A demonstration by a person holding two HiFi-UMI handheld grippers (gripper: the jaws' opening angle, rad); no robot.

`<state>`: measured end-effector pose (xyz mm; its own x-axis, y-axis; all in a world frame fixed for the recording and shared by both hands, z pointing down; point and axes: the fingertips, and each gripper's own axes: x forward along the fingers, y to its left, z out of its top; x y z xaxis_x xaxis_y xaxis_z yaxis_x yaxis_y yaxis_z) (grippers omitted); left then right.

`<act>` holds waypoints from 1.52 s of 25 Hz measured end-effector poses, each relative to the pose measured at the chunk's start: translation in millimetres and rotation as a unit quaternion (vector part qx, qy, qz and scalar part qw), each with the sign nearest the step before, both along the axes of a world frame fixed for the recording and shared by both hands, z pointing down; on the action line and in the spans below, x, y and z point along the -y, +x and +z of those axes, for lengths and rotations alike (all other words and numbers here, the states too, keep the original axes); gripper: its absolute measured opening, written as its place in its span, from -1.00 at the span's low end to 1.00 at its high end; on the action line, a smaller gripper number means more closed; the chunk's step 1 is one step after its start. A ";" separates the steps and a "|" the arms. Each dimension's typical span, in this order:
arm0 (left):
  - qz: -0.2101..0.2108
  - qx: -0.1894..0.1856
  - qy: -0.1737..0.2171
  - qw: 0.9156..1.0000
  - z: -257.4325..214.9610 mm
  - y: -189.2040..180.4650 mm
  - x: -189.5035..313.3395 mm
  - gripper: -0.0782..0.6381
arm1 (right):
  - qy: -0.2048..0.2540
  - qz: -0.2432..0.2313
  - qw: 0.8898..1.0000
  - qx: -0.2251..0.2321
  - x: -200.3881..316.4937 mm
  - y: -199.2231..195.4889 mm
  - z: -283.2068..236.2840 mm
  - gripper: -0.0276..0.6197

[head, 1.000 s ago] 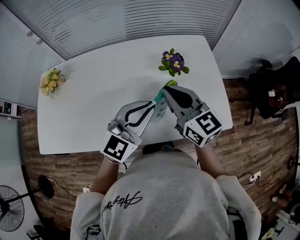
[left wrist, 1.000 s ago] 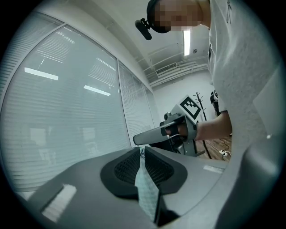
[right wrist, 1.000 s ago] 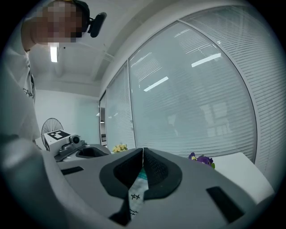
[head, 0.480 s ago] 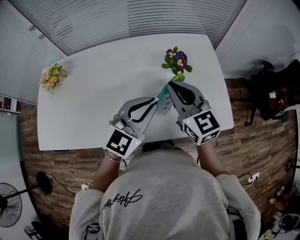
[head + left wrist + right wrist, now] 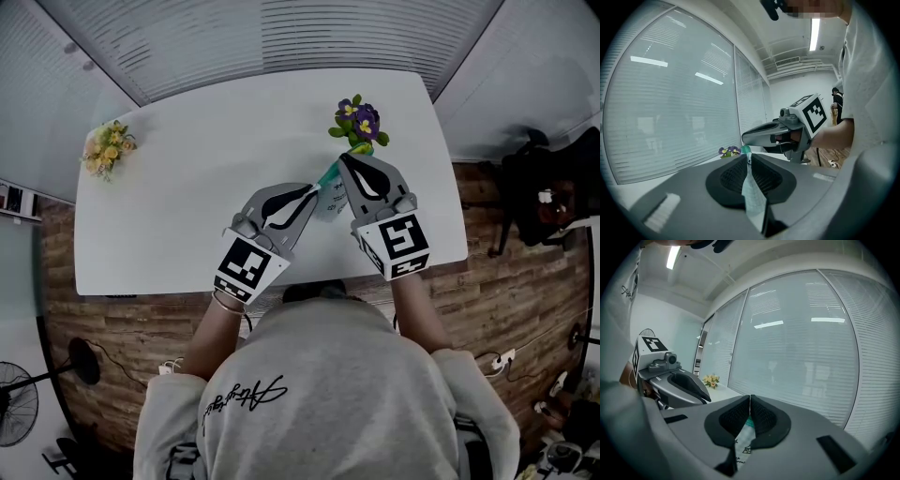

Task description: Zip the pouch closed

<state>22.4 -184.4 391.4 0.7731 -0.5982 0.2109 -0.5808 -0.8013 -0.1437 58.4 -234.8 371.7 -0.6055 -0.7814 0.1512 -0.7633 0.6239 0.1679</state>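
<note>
Pinching the pouch (image 5: 327, 201) in the left tool (image 5: 314, 187) and right tool (image 5: 345, 158), we are holding it taut over the bench (image 5: 187, 187) for zipping.

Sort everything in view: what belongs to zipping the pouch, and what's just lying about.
In the job:
pouch, pinched from both sides
left tool, shut on it
right tool, shut on it

Lying about:
purple flowers
yellow flowers
floor fan

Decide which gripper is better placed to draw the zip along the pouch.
Right, probably. The right gripper is shut on the teal end of the pouch; the left gripper clamps its side, steadying it.
</note>
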 end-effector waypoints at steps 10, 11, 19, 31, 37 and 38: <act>-0.011 0.000 -0.017 1.000 3.1 -7.1 26.8 -0.70 | 0.008 0.002 1.000 -0.014 26.0 -5.7 1.9 -0.89; -0.012 0.000 -0.017 1.000 3.6 -8.3 28.3 -0.70 | 0.008 0.004 1.000 -0.016 28.2 -5.3 2.6 -0.89; -0.016 0.001 -0.014 1.000 5.6 -8.4 30.7 -0.70 | 0.004 0.011 1.000 -0.019 36.0 -0.5 10.3 -0.89; -0.017 0.002 -0.014 1.000 3.8 -8.7 18.9 -0.70 | 0.007 0.025 0.999 -0.026 35.0 6.5 12.7 -0.90; -0.014 0.001 -0.019 1.000 7.3 -11.3 12.7 -0.70 | 0.006 0.025 0.999 -0.023 29.1 9.0 15.6 -0.89; -0.014 0.000 -0.019 1.000 7.9 -11.0 11.6 -0.70 | 0.006 0.026 0.999 -0.023 28.6 9.6 16.4 -0.89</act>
